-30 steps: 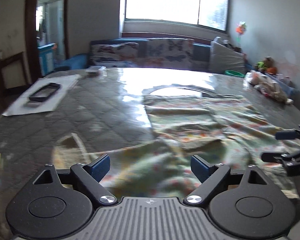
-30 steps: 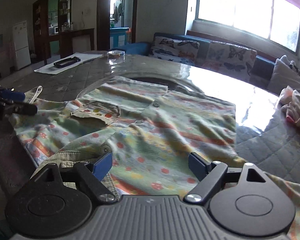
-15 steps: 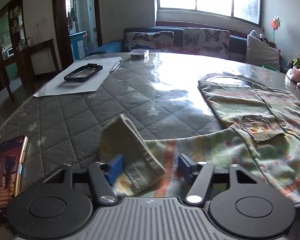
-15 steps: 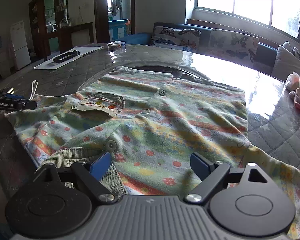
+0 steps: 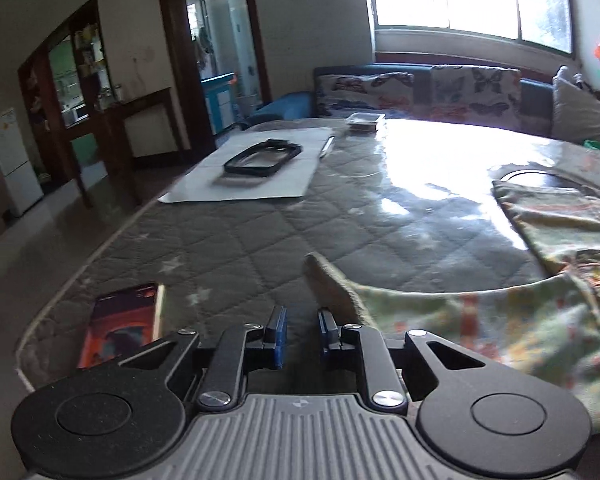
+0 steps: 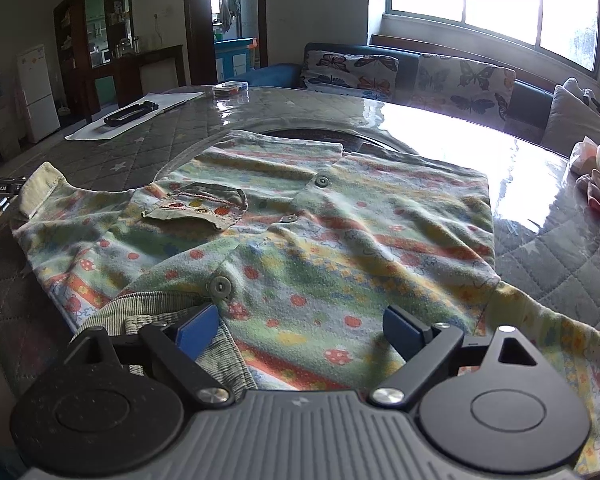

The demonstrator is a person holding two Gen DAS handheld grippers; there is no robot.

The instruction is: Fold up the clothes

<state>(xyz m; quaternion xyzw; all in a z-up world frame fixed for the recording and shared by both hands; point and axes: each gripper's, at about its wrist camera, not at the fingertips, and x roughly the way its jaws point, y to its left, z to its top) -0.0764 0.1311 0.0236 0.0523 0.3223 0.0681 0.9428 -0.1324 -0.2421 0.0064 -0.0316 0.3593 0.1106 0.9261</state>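
Note:
A small patterned button-up shirt (image 6: 320, 248) lies spread face up on the quilted table, collar towards me and a chest pocket (image 6: 198, 210) on its left side. Its left sleeve (image 5: 460, 320) stretches out with a ribbed cuff (image 5: 328, 284) at the end. My left gripper (image 5: 302, 334) is nearly closed with a narrow gap, empty, just left of that cuff. My right gripper (image 6: 300, 328) is open over the shirt's collar area, its left finger (image 6: 198, 330) on the ribbed collar (image 6: 172, 312).
A phone (image 5: 120, 320) lies near the table's left edge beside my left gripper. A white sheet with a black frame (image 5: 260, 156) and a small box (image 5: 366, 120) sit at the far side. A cloth bundle (image 6: 598, 184) lies at the right. A sofa stands behind.
My left gripper swung left from over the shirt to the sleeve cuff and narrowed from wide open to almost closed. My right gripper stayed open over the collar, shifting slightly.

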